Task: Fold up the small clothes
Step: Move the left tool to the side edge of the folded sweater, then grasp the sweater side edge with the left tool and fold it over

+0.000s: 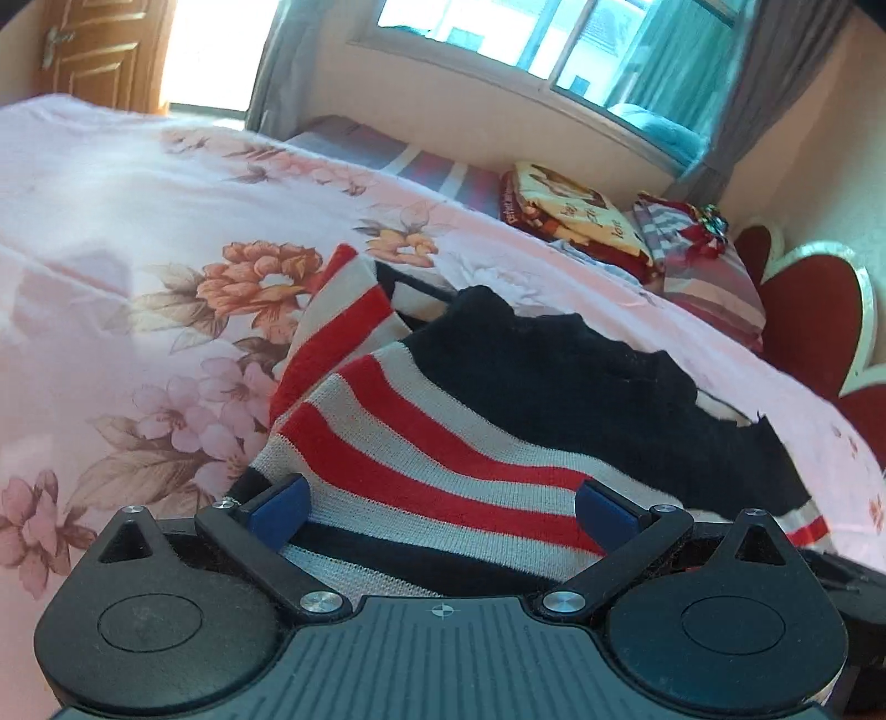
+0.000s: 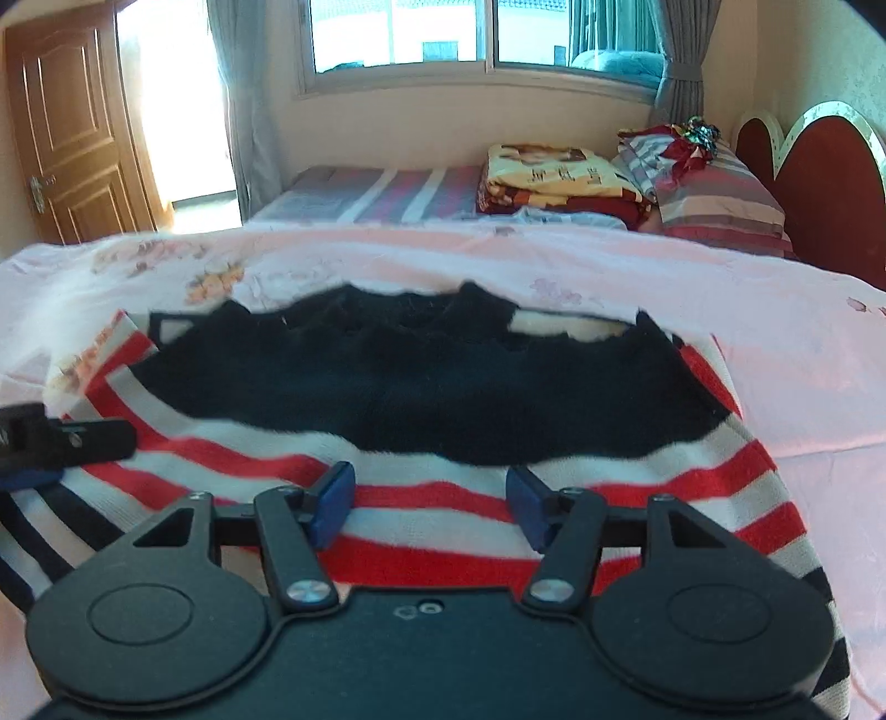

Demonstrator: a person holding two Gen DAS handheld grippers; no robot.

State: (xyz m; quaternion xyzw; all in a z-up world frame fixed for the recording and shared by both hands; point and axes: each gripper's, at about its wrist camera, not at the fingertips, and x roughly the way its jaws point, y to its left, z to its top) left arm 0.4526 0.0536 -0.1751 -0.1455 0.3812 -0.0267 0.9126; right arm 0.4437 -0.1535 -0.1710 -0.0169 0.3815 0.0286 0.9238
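Left wrist view: your left tongs (image 1: 440, 512) fill the bottom of the frame, jaws spread wide, blue pads at lower left and lower right of centre. The striped sweater (image 1: 421, 443) lies between and under the jaws; red, grey-white and navy bands run diagonally from centre left to lower right, and its black upper part (image 1: 581, 387) occupies centre right. Whether the pads touch the knit cannot be told; nothing is clamped. One sleeve or edge rises toward upper centre, next to an orange flower print. The garment rests on the pink floral bedspread (image 1: 138, 249), which covers the left half of the frame. At upper right sit a folded blanket (image 1: 576, 216), a striped pillow (image 1: 714, 277) and a red headboard (image 1: 808, 315); a window (image 1: 554, 39) runs along the top, a wooden door (image 1: 94, 50) at upper left. Right wrist view: your right tongs (image 2: 429, 507) are at bottom centre, jaws parted to a moderate gap, empty, with the sweater's red-and-white stripes (image 2: 432, 531) showing between and beneath the pads. The black part (image 2: 421, 387) spans the middle of the frame, its ragged top edge toward the window (image 2: 482, 33). The sweater lies flat on the pink bedspread (image 2: 803, 354). Part of the left tongs (image 2: 61, 440) shows at the left edge, over the striped hem. Blanket (image 2: 554, 171), pillow (image 2: 720, 199) and headboard (image 2: 825, 183) are at upper right; the door (image 2: 66, 127) is at upper left.
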